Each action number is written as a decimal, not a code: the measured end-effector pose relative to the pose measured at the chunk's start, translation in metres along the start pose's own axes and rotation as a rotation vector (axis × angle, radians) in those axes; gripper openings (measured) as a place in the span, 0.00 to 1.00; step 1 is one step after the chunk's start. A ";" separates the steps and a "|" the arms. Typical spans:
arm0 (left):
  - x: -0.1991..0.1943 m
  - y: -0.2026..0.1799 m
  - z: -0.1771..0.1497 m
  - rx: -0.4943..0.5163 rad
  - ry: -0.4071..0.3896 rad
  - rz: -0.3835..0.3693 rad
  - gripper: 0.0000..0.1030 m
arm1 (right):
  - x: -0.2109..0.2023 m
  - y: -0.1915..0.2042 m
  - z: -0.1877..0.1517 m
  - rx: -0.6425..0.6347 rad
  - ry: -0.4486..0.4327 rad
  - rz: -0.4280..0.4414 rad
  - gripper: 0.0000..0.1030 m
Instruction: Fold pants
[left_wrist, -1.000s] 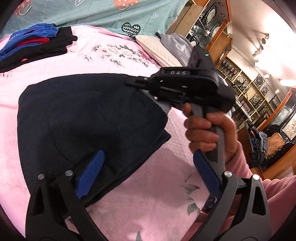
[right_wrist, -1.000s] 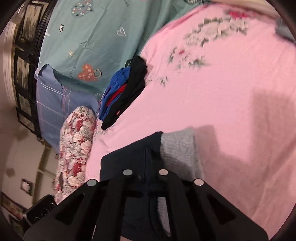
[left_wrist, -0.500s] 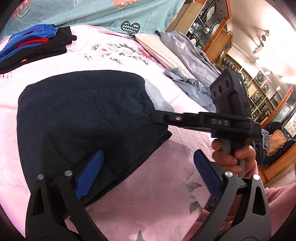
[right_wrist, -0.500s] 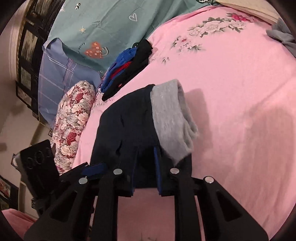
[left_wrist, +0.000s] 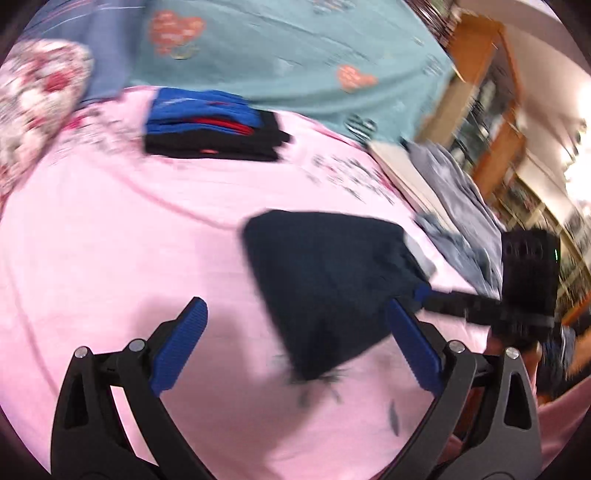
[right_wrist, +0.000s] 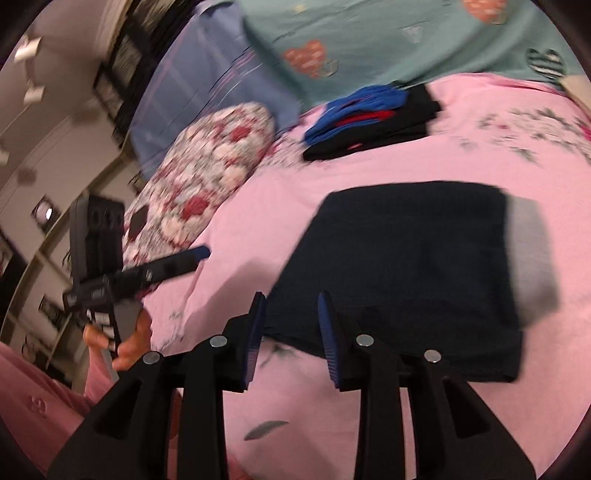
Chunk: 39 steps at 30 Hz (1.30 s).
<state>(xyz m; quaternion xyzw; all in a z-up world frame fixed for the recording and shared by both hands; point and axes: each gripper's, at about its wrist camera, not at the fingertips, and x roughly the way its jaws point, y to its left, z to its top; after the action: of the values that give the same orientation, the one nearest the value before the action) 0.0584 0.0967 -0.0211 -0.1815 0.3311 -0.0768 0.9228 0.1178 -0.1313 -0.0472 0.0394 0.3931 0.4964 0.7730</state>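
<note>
I am pulling both tools back from the folded pants (right_wrist: 406, 273), which half a second ago were lying between my left fingers and in my right fingers' grip. The pants are lying flat on the pink bed (left_wrist: 110, 258), grey cuff showing. My left gripper (left_wrist: 295, 350) is hovering spread wide, empty; my right gripper (right_wrist: 291, 336) is hanging partly parted at the pants' near edge, released.
</note>
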 end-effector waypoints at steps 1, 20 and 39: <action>-0.002 0.006 0.002 -0.021 -0.008 0.003 0.96 | 0.007 0.007 0.000 -0.020 0.015 0.014 0.30; 0.138 -0.001 0.092 0.106 0.331 -0.458 0.96 | 0.051 0.059 -0.047 -0.141 0.157 -0.089 0.34; 0.174 0.036 0.075 0.018 0.341 -0.295 0.96 | 0.089 0.059 -0.039 -0.093 0.088 -0.300 0.07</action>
<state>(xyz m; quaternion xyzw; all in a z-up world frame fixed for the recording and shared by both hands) 0.2412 0.1054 -0.0830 -0.2039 0.4517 -0.2436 0.8337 0.0666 -0.0431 -0.0982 -0.0772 0.4045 0.3944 0.8215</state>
